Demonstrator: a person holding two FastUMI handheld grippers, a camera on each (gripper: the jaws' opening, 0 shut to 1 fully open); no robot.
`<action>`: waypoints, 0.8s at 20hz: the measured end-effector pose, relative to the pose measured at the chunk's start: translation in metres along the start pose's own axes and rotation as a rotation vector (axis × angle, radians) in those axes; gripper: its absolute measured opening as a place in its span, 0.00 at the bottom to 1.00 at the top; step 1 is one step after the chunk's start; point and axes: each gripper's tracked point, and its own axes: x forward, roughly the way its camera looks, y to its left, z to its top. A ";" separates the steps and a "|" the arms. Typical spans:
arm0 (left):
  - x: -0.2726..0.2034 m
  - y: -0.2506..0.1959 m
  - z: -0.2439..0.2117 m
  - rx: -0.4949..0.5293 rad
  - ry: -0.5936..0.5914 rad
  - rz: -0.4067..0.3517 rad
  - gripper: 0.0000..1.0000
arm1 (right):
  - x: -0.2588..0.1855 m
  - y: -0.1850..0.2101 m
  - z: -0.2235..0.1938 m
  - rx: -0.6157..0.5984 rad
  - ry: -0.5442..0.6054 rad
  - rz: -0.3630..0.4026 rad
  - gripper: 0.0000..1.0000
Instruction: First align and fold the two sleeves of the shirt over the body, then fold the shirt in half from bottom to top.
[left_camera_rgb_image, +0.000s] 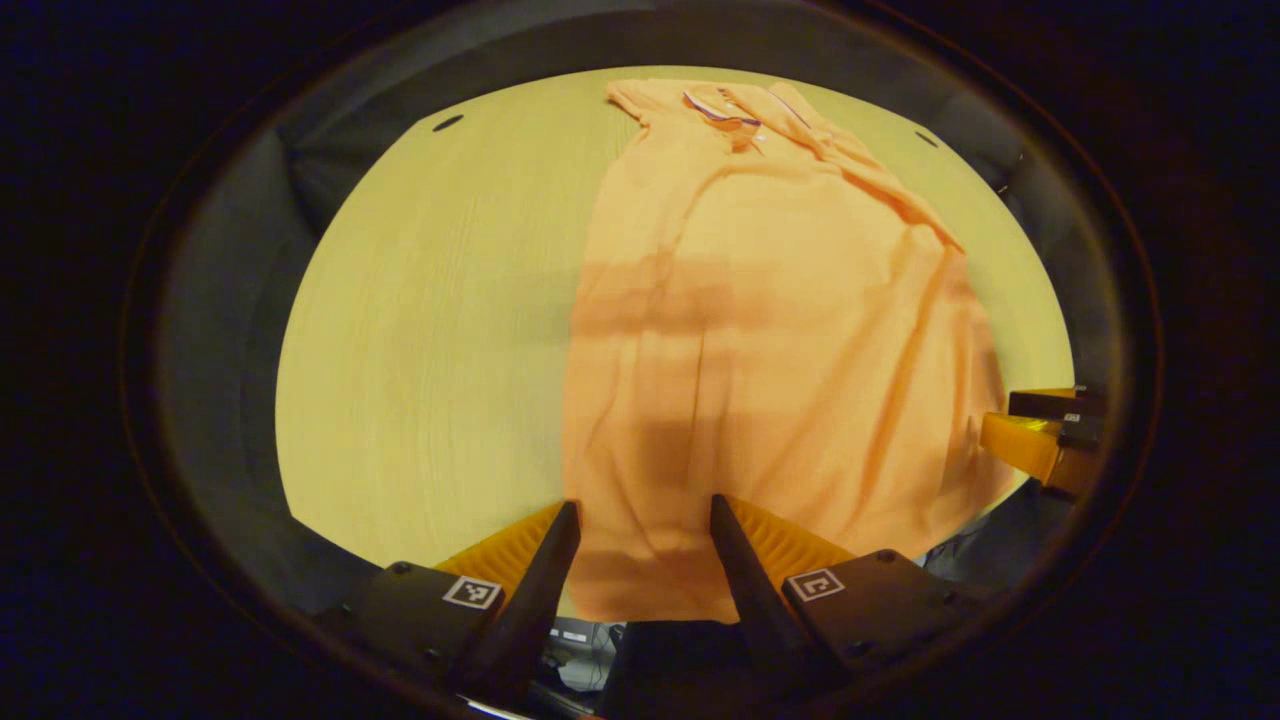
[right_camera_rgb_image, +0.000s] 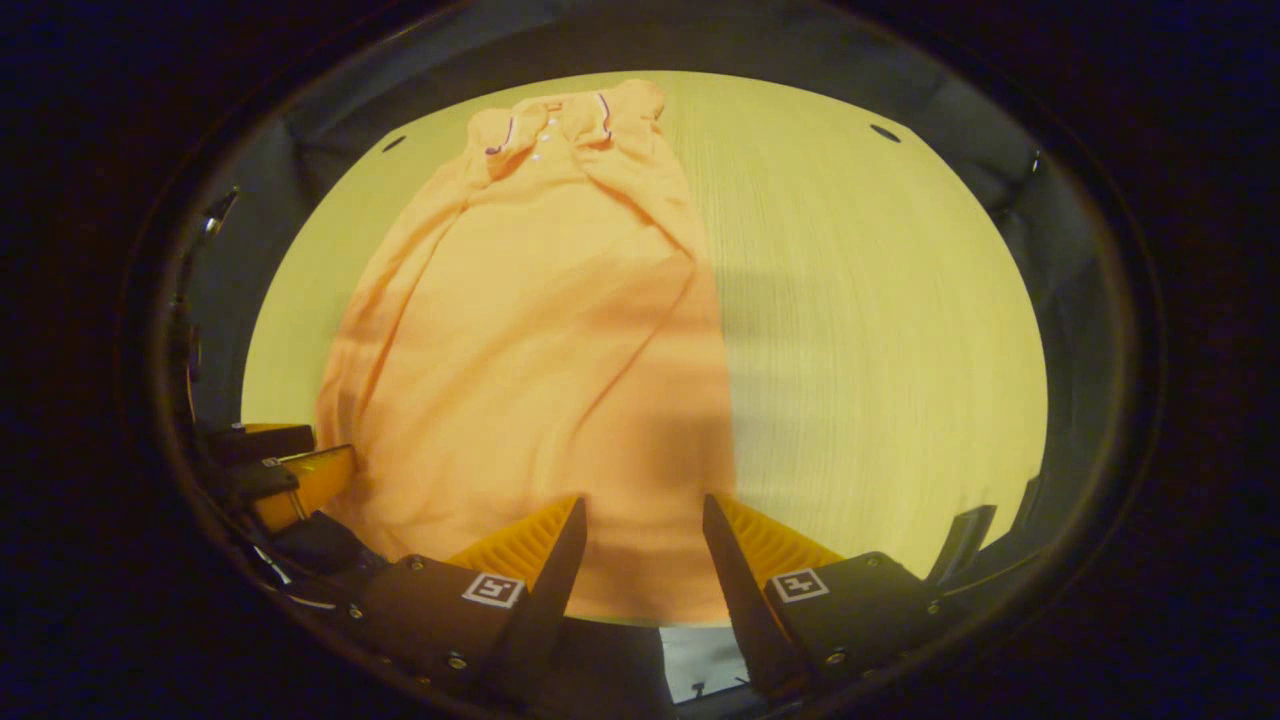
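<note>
Shirt (left_camera_rgb_image: 770, 330) flat on table (left_camera_rgb_image: 430, 330), hem between spread fingers of left gripper (left_camera_rgb_image: 640, 510) and right gripper (right_camera_rgb_image: 640, 505)

No readable words, brands or numbers. Only small square black-and-white coded markers (left_camera_rgb_image: 471, 592) sit on the dark finger mounts, just behind each gripper's fingers.

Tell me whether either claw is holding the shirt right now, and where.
Nothing is held. Both the left claw and right claw hover open over the shirt's bottom hem.
</note>
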 end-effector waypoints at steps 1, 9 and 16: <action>0.001 0.001 -0.001 0.000 0.011 0.000 0.88 | 0.001 0.000 -0.005 0.000 0.021 -0.001 0.75; 0.009 -0.003 0.001 -0.005 0.122 -0.011 0.90 | 0.010 0.000 -0.013 -0.026 0.114 -0.060 0.73; 0.008 -0.001 0.001 -0.019 0.221 -0.036 0.89 | 0.010 0.001 -0.012 -0.003 0.258 -0.071 0.79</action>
